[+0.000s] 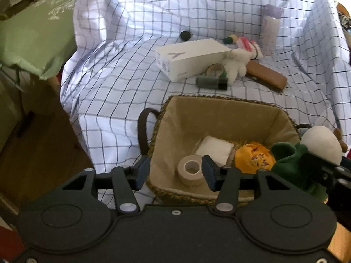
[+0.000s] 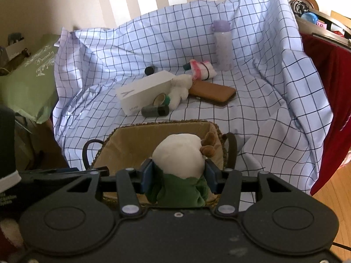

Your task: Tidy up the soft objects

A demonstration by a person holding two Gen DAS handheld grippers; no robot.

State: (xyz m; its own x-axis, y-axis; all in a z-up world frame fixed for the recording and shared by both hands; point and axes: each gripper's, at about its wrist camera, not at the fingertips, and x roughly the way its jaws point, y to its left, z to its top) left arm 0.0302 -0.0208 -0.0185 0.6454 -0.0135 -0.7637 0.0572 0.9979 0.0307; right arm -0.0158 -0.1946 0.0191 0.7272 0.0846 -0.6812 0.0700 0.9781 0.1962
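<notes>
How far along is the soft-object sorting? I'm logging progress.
Done: a yellow cloth toy, a white folded pad and a beige tape roll lie in the lined wicker basket. In hand: the right gripper holds a white-headed, green-bodied plush over it. Left: the white fluffy plush and the pink-white rolled cloth on the checked sheet.

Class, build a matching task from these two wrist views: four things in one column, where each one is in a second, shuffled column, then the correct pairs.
Things
1. reindeer plush
2. tape roll
3. purple bottle
4. white box

Places
A. lying on the checked sheet
B. on the floor of the basket
C. standing at the back
D. between the right gripper fingers

Pairs: 1-D, 2-B, 3-C, 4-A
</notes>
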